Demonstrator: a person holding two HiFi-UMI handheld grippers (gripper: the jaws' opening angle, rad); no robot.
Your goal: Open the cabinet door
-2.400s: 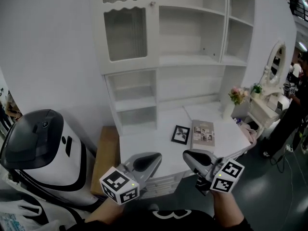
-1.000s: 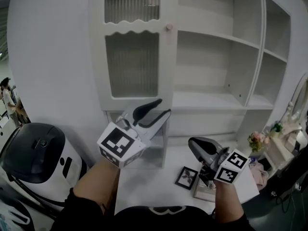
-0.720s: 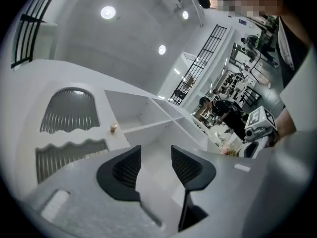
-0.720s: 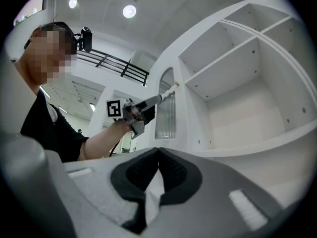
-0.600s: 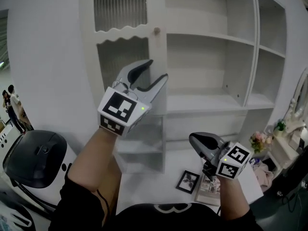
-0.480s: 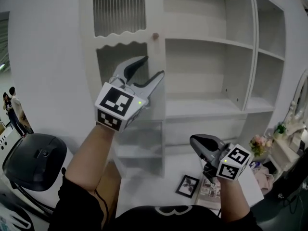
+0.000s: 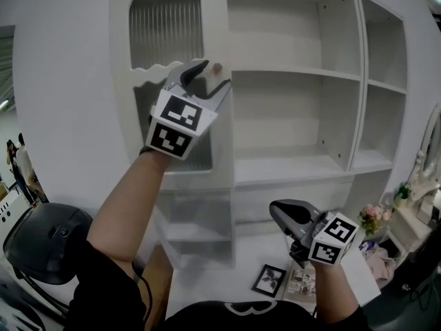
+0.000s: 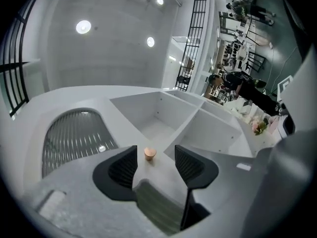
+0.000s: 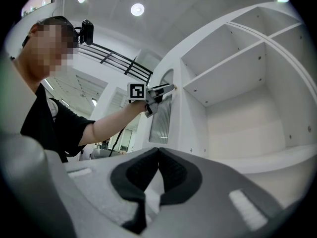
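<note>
Though the door [image 7: 165, 40] is still shut, the left hand-held gripper [image 7: 209, 78] is opening its jaws around the knob [image 8: 149, 153], not gripping; the right hand-held gripper [image 9: 158, 155] is closed, empty.

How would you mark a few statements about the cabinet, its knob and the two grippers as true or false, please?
1. The knob sits between the left gripper's jaws, clear of both pads. True; those jaws are opening with the knob in the gap.
2. The right gripper is clamped on the knob. False: its jaws are together on nothing, low and away from the door.
3. The door is swung wide open. False: it lies shut against its frame.
4. A picture frame lies on the desk below. True.
5. The shelves right of the door are packed with books. False: they are bare.
</note>
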